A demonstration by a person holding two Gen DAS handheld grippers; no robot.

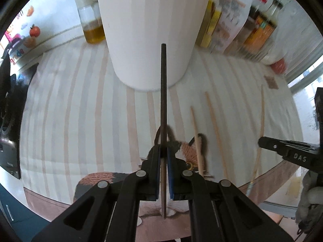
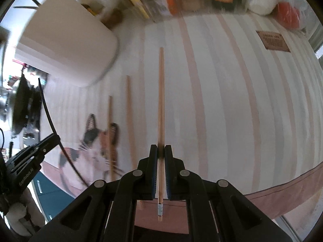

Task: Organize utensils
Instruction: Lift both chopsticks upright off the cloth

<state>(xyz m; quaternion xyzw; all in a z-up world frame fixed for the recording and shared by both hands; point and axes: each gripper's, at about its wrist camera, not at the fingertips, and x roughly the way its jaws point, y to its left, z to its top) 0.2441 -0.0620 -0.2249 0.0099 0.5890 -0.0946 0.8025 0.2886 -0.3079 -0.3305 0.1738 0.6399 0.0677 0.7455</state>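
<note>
My left gripper (image 1: 164,149) is shut on a dark chopstick (image 1: 163,92), which is lifted off the striped cloth and points toward a tall white container (image 1: 145,30). My right gripper (image 2: 160,148) is shut on a light wooden chopstick (image 2: 160,100), also raised above the cloth. Two more wooden chopsticks (image 2: 129,111) (image 2: 110,129) lie side by side on the cloth between the grippers. The white container (image 2: 66,48) stands at the back left in the right wrist view. The left gripper (image 2: 55,138) shows at that view's left edge, and the right gripper (image 1: 262,143) at the other view's right edge.
An oil bottle (image 1: 90,26) stands left of the container. Boxes and sauce bottles (image 1: 258,30) line the back, with a red item (image 1: 279,65) at their end. The cloth (image 2: 232,100) carries a cat picture (image 2: 94,151) and a brown label (image 2: 272,41). The table's front edge (image 2: 282,197) is near.
</note>
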